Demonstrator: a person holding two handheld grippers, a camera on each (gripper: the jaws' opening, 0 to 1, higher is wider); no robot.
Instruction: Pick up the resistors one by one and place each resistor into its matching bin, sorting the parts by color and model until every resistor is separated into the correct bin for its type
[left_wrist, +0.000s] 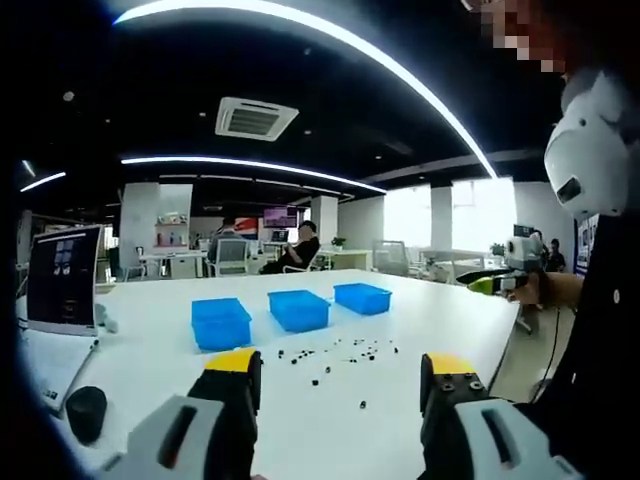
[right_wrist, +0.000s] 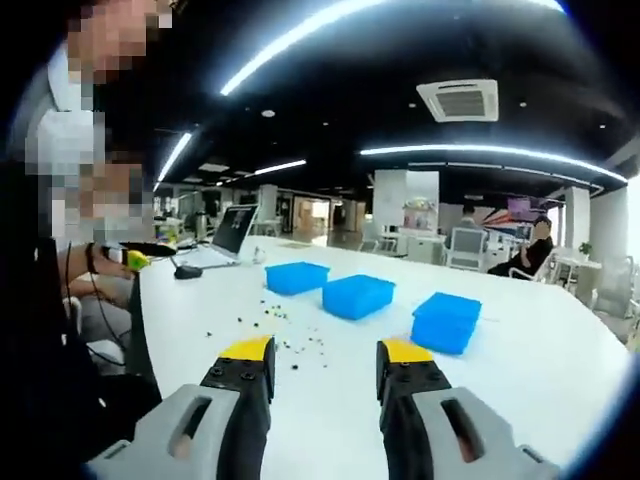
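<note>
Several tiny dark resistors (left_wrist: 335, 353) lie scattered on the white table (left_wrist: 400, 320), in front of three blue bins (left_wrist: 299, 309) set in a row. In the left gripper view, my left gripper (left_wrist: 343, 372) is open and empty, held above the table short of the parts. My right gripper (left_wrist: 497, 283) enters that view at the far right, held in a hand. The right gripper view has the resistors (right_wrist: 285, 330) left of centre and the bins (right_wrist: 357, 296) beyond them. There my right gripper (right_wrist: 325, 358) stands open with nothing between its jaws, and the left gripper (right_wrist: 135, 258) is at the left.
A laptop (left_wrist: 62, 280) and a black mouse (left_wrist: 86, 412) sit at the table's left end. The person holding the grippers stands close by (right_wrist: 60, 330). Office desks, chairs and a seated person (left_wrist: 298, 250) are far behind.
</note>
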